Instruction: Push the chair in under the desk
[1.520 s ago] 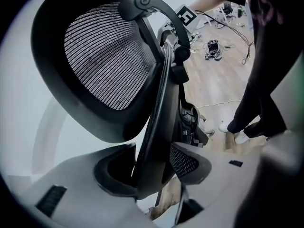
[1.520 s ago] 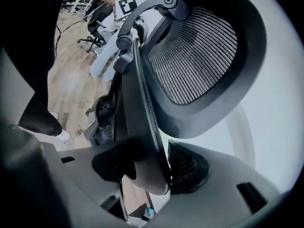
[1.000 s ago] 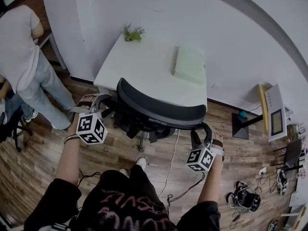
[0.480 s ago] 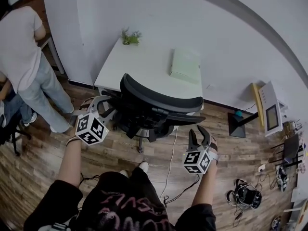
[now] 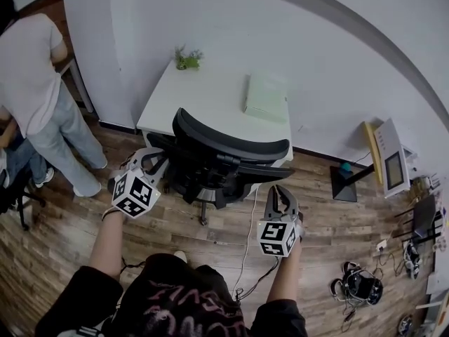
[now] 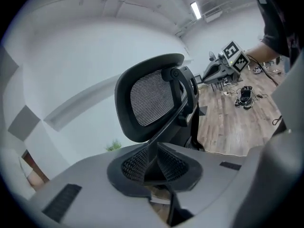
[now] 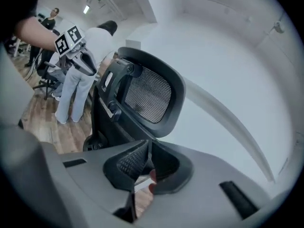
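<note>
**Chair** (image 5: pixel 224 153): black with a mesh back, standing on the wood floor (image 5: pixel 56 237). The back is upright, right at the near edge of the white desk (image 5: pixel 210 93), with its rear toward the person. The seat is hidden behind the back, so how far it reaches under the desk top cannot be told.

**Left gripper** (image 5: pixel 149 157): just beside the chair's left side in the head view. Contact cannot be told there. In the left gripper view the chair back lies beyond the tips and apart from them. The jaws have just been closing. The pads are now nearly together with a thin dark slit between them, and nothing is in it.

**Right gripper** (image 5: pixel 279 194): just below the chair's right armrest in the head view, apart from it. The jaws have just been closing. The pads are brought together with nothing held between them. The right gripper view shows the rear of the chair back ahead of the tips, not touching.

Each gripper view catches the other gripper's marker cube on the far side of the chair.

**Desk top:** a small plant (image 5: pixel 186 58) sits at the far left corner. A pale green pad (image 5: pixel 267 97) lies toward the right, well apart from the plant.

**Surroundings:** a bystander (image 5: pixel 31 83) stands at the left, well apart from the chair. A cable (image 5: pixel 247 237) runs over the floor between the person's arms.
</note>
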`<state>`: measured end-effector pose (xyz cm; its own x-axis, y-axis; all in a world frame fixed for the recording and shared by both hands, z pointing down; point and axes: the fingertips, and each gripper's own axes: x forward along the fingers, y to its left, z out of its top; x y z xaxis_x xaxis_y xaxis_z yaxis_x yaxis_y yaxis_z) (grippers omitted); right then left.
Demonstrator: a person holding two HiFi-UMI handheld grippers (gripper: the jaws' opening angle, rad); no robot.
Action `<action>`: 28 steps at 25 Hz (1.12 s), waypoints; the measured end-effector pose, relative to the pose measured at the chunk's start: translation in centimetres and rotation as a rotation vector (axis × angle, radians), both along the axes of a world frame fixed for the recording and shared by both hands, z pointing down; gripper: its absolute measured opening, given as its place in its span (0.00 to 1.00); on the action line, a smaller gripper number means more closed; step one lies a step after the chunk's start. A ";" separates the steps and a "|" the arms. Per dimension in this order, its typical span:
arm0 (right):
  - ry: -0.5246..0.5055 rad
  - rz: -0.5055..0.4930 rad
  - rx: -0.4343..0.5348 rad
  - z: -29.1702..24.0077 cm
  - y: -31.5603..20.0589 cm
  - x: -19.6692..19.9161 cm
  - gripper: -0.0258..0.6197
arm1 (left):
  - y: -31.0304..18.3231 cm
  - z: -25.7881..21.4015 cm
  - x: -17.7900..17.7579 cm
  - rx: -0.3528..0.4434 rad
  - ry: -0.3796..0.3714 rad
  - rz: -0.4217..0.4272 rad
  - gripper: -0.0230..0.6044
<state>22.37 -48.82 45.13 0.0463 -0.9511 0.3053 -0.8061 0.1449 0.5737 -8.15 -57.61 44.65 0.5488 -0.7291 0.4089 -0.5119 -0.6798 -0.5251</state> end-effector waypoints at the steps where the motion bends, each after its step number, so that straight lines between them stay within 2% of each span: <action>1: -0.019 0.002 0.010 -0.1 -0.1 0.0 0.10 | 0.1 -0.1 0.2 0.001 0.014 -0.009 0.13; 8: -0.233 -0.013 0.101 -2.2 0.0 -0.8 0.09 | 2.0 -1.1 1.8 -0.013 0.149 -0.069 0.07; 13: -0.302 -0.017 0.121 -2.8 0.6 -0.8 0.08 | 3.2 -2.4 2.3 0.000 0.232 -0.121 0.06; 18: -0.385 -0.021 0.132 -3.0 1.3 -1.3 0.08 | 4.2 -3.6 1.1 0.040 0.302 -0.167 0.06; 25: -0.491 -0.020 0.151 -3.2 2.0 -1.8 0.08 | 5.3 -4.6 0.7 0.000 0.437 -0.193 0.06; 28: -0.530 -0.019 0.167 -4.0 2.2 -1.5 0.08 | 5.4 -5.0 0.3 0.005 0.458 -0.206 0.06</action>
